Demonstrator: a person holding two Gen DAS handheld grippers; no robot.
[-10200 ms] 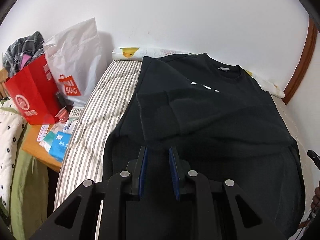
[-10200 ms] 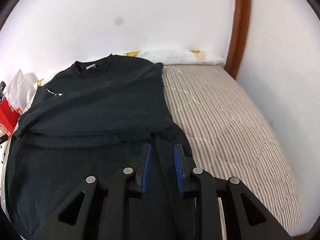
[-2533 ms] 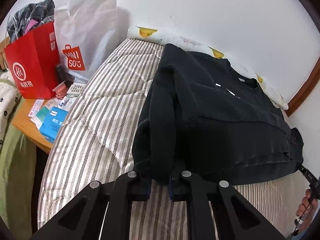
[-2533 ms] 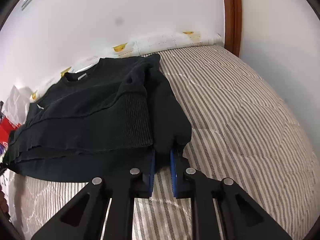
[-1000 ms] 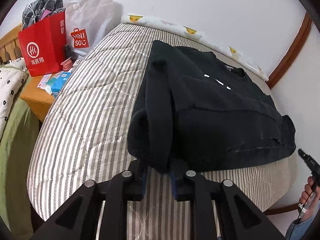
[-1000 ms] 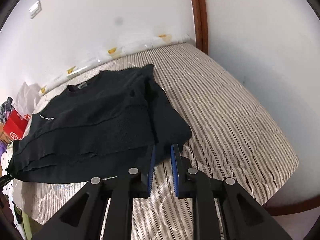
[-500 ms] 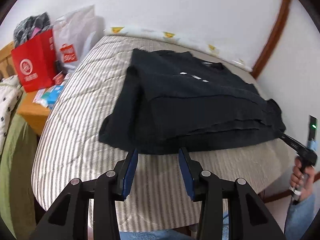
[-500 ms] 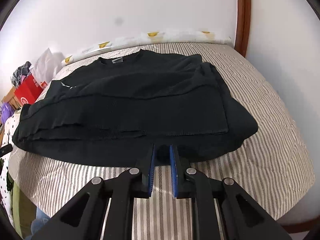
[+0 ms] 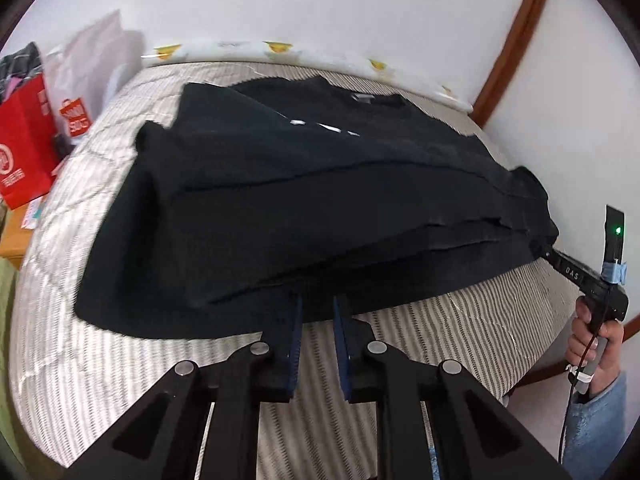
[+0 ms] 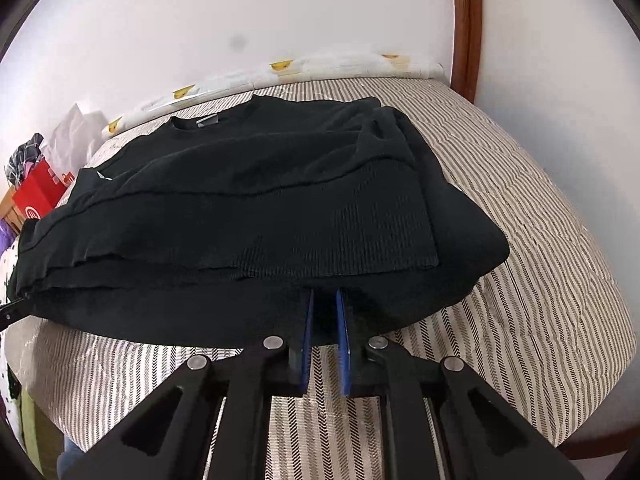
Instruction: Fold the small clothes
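Observation:
A black sweatshirt (image 9: 312, 200) lies folded in half on the striped bed (image 9: 460, 344), collar toward the wall. My left gripper (image 9: 317, 308) sits at the near folded edge, left of centre, with a narrow gap between its blue pads around the cloth edge. My right gripper (image 10: 323, 304) is closed to a narrow gap on the sweatshirt's (image 10: 260, 208) near edge. It also shows at the garment's right corner in the left wrist view (image 9: 576, 276), held by a hand.
A red paper bag (image 9: 22, 152) and a white shopping bag (image 9: 92, 80) stand left of the bed. A patterned pillow (image 9: 280, 50) lies along the wall. A wooden door frame (image 10: 464, 24) rises at the right. The bed edge is close below the grippers.
My left gripper let go of the left corner, opened, then moved right to the near edge and narrowed. My right gripper stayed shut on the cloth while the sweatshirt settled flat.

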